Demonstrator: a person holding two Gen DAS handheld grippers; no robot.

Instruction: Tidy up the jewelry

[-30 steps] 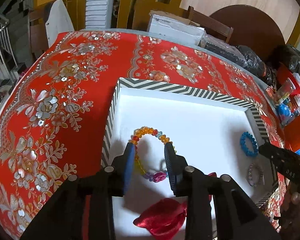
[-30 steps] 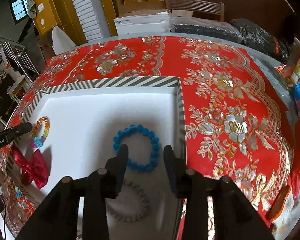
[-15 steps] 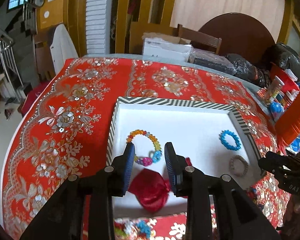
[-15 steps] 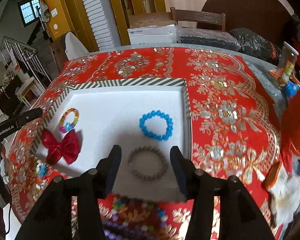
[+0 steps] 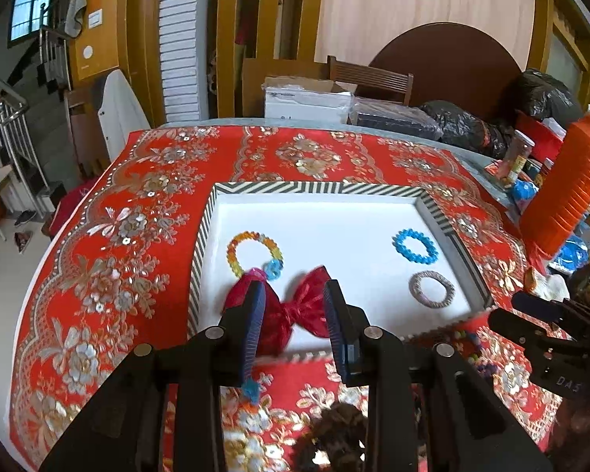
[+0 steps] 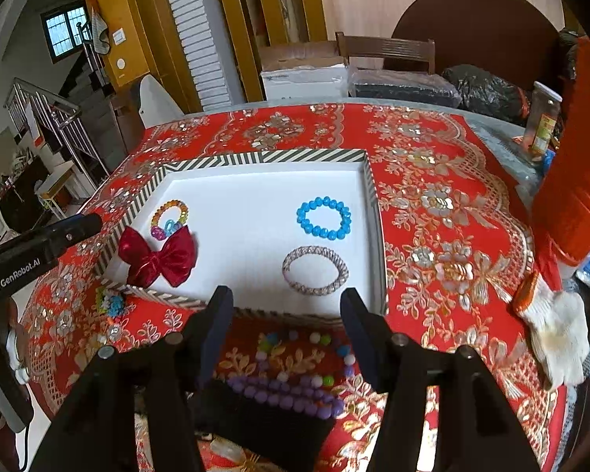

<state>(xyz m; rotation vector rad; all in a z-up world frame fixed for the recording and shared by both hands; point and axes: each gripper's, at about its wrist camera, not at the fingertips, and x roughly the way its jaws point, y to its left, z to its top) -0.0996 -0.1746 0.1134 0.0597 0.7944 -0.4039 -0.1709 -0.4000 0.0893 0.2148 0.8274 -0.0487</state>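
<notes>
On the left gripper, white lettering reads "GenRobot.AI"

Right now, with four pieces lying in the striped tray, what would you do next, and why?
Probably lower the right hand-held gripper, whose jaws are opening with nothing between them, onto the purple bead bracelet just below it. It lies on the red cloth outside the tray, which has bare white floor to take it.

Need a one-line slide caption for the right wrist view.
Right gripper, jaws opening and empty, above purple beads; tray holds bow and three bracelets.
</notes>
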